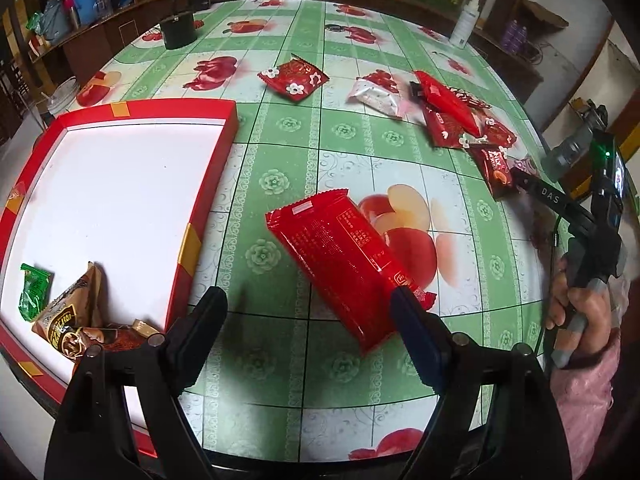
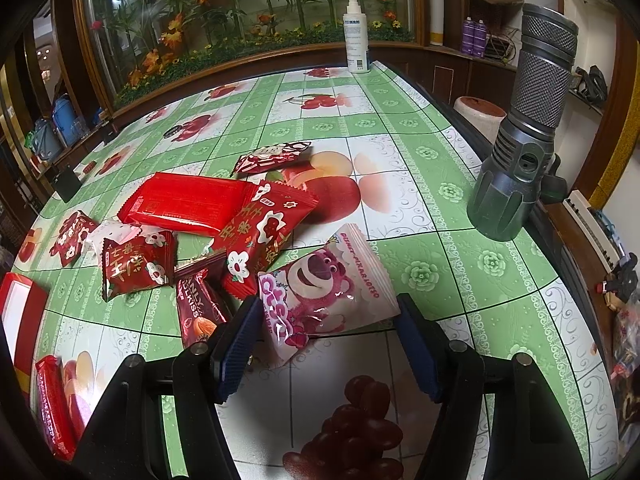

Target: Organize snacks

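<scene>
In the left wrist view my left gripper (image 1: 310, 308) is open over the table, its right finger at the corner of a long red snack packet (image 1: 340, 260) that lies flat. The red-rimmed white box (image 1: 120, 192) sits to the left and holds a green packet (image 1: 34, 292) and brown packets (image 1: 76, 320). In the right wrist view my right gripper (image 2: 326, 320) is open around a pink bear-print bag (image 2: 320, 284) on the table. A pile of red snack packets (image 2: 192, 232) lies just beyond and left; it also shows in the left wrist view (image 1: 460, 120).
A white spray bottle (image 2: 357, 36) stands at the table's far edge. A black container (image 1: 179, 30) stands at the far left of the table. A grey flashlight (image 2: 524, 132) is mounted by the right gripper. Shelves and planters surround the table.
</scene>
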